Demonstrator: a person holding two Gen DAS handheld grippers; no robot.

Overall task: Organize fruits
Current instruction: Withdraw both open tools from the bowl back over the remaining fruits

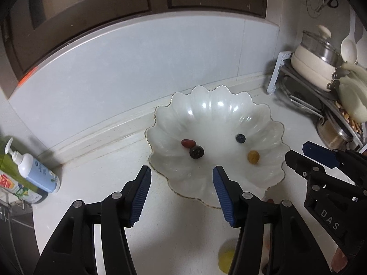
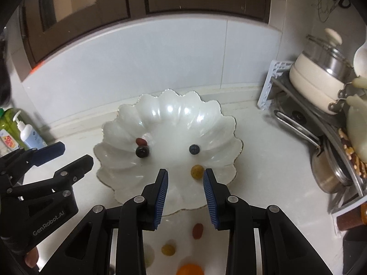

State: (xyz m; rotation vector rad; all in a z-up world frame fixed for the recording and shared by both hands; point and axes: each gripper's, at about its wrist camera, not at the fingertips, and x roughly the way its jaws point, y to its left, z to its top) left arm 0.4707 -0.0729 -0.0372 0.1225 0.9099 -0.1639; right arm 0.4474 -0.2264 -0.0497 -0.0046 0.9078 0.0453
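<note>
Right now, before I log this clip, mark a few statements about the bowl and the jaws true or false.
1. The scalloped bowl holds four small fruits. True.
2. The right gripper grips the yellow fruit. False: its jaws are empty, the fruit lies in the bowl.
3. Fruits remain on the counter outside the bowl. True.
4. The left gripper holds a blueberry. False: it is empty.

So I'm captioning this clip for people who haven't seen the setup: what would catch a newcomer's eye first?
The scalloped white bowl in the middle of the counter, holding four small fruits: a red one touching a dark one on its left side, a blueberry and a yellow one on its right. Next, the empty left gripper and right gripper with blue pads, above its near rim.
</note>
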